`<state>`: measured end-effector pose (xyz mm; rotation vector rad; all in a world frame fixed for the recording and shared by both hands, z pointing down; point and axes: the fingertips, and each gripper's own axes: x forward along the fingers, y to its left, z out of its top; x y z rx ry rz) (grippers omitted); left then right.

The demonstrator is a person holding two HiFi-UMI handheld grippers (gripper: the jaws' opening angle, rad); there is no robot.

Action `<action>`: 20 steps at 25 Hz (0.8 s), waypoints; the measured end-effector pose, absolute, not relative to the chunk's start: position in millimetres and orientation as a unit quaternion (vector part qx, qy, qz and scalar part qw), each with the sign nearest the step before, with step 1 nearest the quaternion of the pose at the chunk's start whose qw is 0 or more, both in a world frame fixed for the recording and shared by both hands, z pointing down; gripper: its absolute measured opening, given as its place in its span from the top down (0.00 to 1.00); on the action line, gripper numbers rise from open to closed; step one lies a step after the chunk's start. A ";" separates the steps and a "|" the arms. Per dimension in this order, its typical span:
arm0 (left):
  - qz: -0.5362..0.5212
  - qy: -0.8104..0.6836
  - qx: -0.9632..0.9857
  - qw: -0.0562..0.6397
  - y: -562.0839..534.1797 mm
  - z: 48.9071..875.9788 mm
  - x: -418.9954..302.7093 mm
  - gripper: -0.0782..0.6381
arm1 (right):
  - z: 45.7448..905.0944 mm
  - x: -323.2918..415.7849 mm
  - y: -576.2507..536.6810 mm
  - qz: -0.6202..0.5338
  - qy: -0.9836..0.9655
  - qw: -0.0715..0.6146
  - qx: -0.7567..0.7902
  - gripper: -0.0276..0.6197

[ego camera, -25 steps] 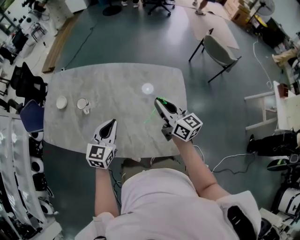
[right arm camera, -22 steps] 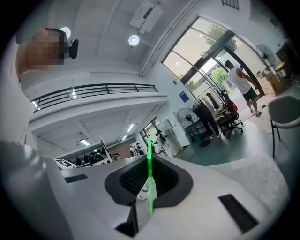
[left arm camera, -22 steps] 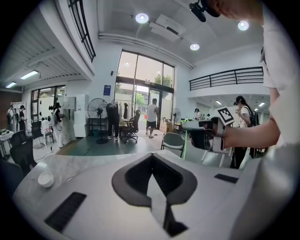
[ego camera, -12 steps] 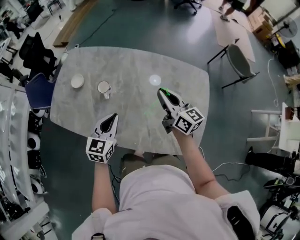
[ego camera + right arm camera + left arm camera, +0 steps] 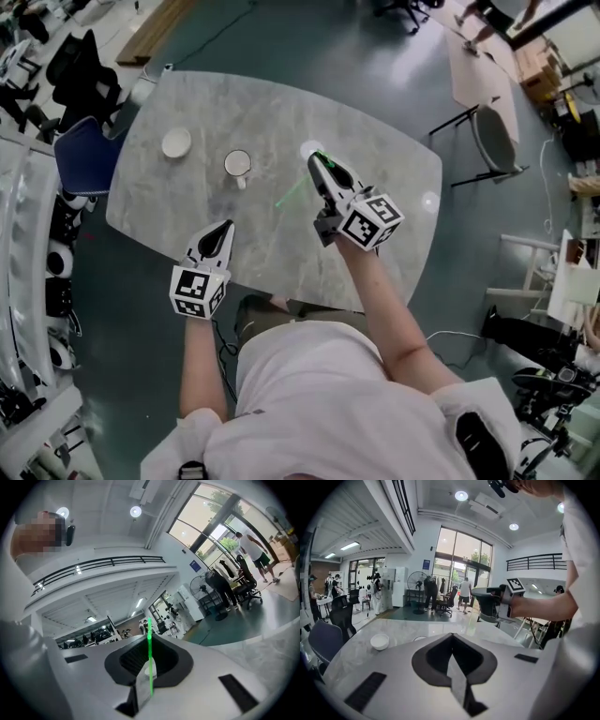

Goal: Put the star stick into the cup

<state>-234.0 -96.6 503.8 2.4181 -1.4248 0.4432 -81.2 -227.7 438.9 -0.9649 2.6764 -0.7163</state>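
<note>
Star stick [image 5: 291, 194], thin and bright green, is pinched in the right gripper [image 5: 322, 164], over the middle of the desk [image 5: 375, 141] and to the right of the cup [image 5: 238, 164], well apart from it. The only markings are black-and-white square patterns on the cube of each gripper. A small blue sign on the far wall in the left gripper view is too small to read. In the right gripper view the right gripper [image 5: 146, 654] has its jaws closed tight on the stick [image 5: 150, 667], which crosses them upright in that picture, poking out above and below the pads. From the head view the stick's long axis slants from the jaw tips toward the near left edge of the desk, with a short green bit showing at the tips on the far side. I cannot tell which end carries the star. The left gripper [image 5: 226, 228] hangs over the near edge of the desk, its tips pointing at the far edge. In its own view the left gripper [image 5: 452, 641] has its jaws together with nothing between them. Beyond it stand a white bowl [image 5: 379, 641] and, just showing over the jaws, the cup's rim [image 5: 420, 638]. The bowl [image 5: 175, 142] sits just left of the cup, near the far left corner.
</note>
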 end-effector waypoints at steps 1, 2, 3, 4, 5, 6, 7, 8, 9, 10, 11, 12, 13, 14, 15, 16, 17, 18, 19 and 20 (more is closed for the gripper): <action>0.153 -0.495 0.842 0.152 -96.5 506.8 -238.3 0.89 | 438.6 -89.3 -231.6 -0.241 0.908 0.102 -0.326 0.92; 0.153 -0.494 0.842 0.155 -96.6 509.9 -242.2 0.89 | 438.4 -97.3 -235.4 -0.240 0.909 0.098 -0.326 0.92; 0.152 -0.492 0.842 0.158 -96.5 513.4 -245.6 0.89 | 438.3 -104.7 -238.9 -0.238 0.910 0.094 -0.325 0.92; 0.152 -0.491 0.842 0.161 -96.3 517.2 -248.4 0.89 | 438.1 -111.5 -242.2 -0.235 0.911 0.091 -0.325 0.92; 0.151 -0.490 0.843 0.164 -96.2 521.3 -250.8 0.89 | 438.1 -117.7 -245.3 -0.233 0.912 0.089 -0.326 0.92; 0.149 -0.489 0.843 0.168 -96.5 525.6 -252.8 0.89 | 438.4 -123.6 -248.7 -0.232 0.912 0.088 -0.326 0.92; 0.147 -0.488 0.843 0.171 -97.0 529.8 -254.4 0.89 | 438.8 -129.0 -252.4 -0.231 0.913 0.087 -0.327 0.92; 0.145 -0.487 0.843 0.175 -97.9 533.8 -255.7 0.89 | 439.2 -134.0 -256.5 -0.230 0.912 0.086 -0.328 0.92; 0.143 -0.486 0.844 0.179 -99.1 537.6 -256.8 0.89 | 439.6 -138.5 -260.8 -0.229 0.912 0.085 -0.330 0.92; 0.142 -0.484 0.844 0.182 -100.4 541.0 -257.8 0.89 | 439.8 -142.7 -265.3 -0.229 0.911 0.085 -0.332 0.92; 0.141 -0.482 0.845 0.184 -102.0 544.0 -259.0 0.89 | 439.7 -146.7 -269.7 -0.229 0.910 0.086 -0.335 0.92; 0.140 -0.481 0.845 0.186 -103.6 546.7 -260.3 0.89 | 439.5 -150.5 -274.0 -0.230 0.909 0.088 -0.337 0.92; 0.140 -0.480 0.845 0.188 -105.1 549.2 -261.7 0.89 | 439.3 -154.2 -278.1 -0.232 0.907 0.091 -0.339 0.92; 0.140 -0.480 0.845 0.189 -106.6 551.8 -263.4 0.89 | 439.6 -158.1 -282.2 -0.234 0.906 0.093 -0.341 0.92; 0.141 -0.479 0.845 0.191 -108.2 554.4 -265.5 0.89 | 440.4 -162.3 -286.5 -0.236 0.905 0.095 -0.342 0.92; 0.142 -0.478 0.845 0.194 -109.8 556.8 -267.9 0.89 | 441.6 -166.6 -290.9 -0.239 0.903 0.097 -0.343 0.92; 0.142 -0.478 0.845 0.196 -111.2 558.7 -270.2 0.89 | 442.7 -170.5 -295.0 -0.242 0.902 0.098 -0.343 0.92; 0.141 -0.477 0.844 0.198 -112.2 560.1 -271.8 0.89 | 443.7 -173.4 -298.5 -0.244 0.901 0.100 -0.344 0.92; 0.141 -0.477 0.844 0.200 -112.5 561.1 -272.8 0.89 | 444.7 -175.3 -301.1 -0.246 0.900 0.101 -0.344 0.92; 0.141 -0.477 0.844 0.202 -112.5 562.3 -273.8 0.89 | 445.9 -176.8 -303.1 -0.248 0.900 0.102 -0.345 0.92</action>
